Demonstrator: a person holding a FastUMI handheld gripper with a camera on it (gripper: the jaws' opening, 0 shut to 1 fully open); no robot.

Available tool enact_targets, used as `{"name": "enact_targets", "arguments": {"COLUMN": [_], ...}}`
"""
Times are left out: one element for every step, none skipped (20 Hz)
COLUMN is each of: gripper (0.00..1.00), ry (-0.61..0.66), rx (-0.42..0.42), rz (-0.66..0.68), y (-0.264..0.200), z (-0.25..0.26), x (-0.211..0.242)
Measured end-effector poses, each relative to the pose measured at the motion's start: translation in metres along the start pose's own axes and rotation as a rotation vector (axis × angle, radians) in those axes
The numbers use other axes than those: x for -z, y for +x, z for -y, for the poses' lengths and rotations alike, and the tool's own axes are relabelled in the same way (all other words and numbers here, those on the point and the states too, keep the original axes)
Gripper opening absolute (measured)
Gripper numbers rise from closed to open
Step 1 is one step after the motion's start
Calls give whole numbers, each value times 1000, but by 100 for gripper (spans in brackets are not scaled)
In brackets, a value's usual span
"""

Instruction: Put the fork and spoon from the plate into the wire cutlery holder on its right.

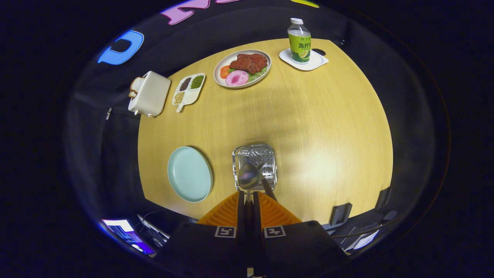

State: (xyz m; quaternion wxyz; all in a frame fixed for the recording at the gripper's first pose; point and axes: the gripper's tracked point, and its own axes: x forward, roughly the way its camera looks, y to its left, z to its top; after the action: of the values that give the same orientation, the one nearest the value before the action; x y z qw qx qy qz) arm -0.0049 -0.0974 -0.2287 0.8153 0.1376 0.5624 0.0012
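Observation:
My gripper (249, 197) is high above the table and shut on the handle of the spoon (249, 175). The spoon's bowl points forward and hangs over the wire cutlery holder (255, 154), which stands on the wooden table just ahead of the fingers. A slim metal handle, which looks like the fork (269, 189), leans out of the holder's near right corner beside the spoon. The pale blue plate (189, 173) lies to the holder's left with nothing on it.
At the table's far side stand a plate of food (242, 68), a green bottle (299, 41) on a white coaster, a divided dish of beans (189, 88) and a white toaster with bread (149, 94). Bare wood stretches right of the holder.

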Motion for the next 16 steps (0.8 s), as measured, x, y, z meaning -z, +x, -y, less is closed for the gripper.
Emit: {"name": "enact_targets", "arguments": {"gripper": [11, 11, 11, 11, 11, 11, 11, 11, 11, 14, 14, 15, 23, 35, 42, 50], "ry": [-1, -1, 1, 3, 1, -7, -15, -17, -10, 5, 21, 36, 43, 47, 47, 45], "rx": [3, 2, 1, 1, 5, 12, 23, 42, 55, 54, 42, 26, 22, 20, 12, -5], "rz": [-4, -7, -9, -18, -28, -39, -47, -50, -51, -48, -44, -41, -32, -14, 7, 32], "y": [6, 13, 18, 22, 27, 31, 35, 38, 40, 40, 40, 37, 35, 31, 25, 17], "z": [1, 3, 3, 2, 3, 4, 6, 10, 13, 12, 10, 6, 6, 6, 3, -2], "x": [-2, -5, -7, -8, -8, -8, -8, -8, -10, -12, -14, -16, -18, -22, -26, -29]}}
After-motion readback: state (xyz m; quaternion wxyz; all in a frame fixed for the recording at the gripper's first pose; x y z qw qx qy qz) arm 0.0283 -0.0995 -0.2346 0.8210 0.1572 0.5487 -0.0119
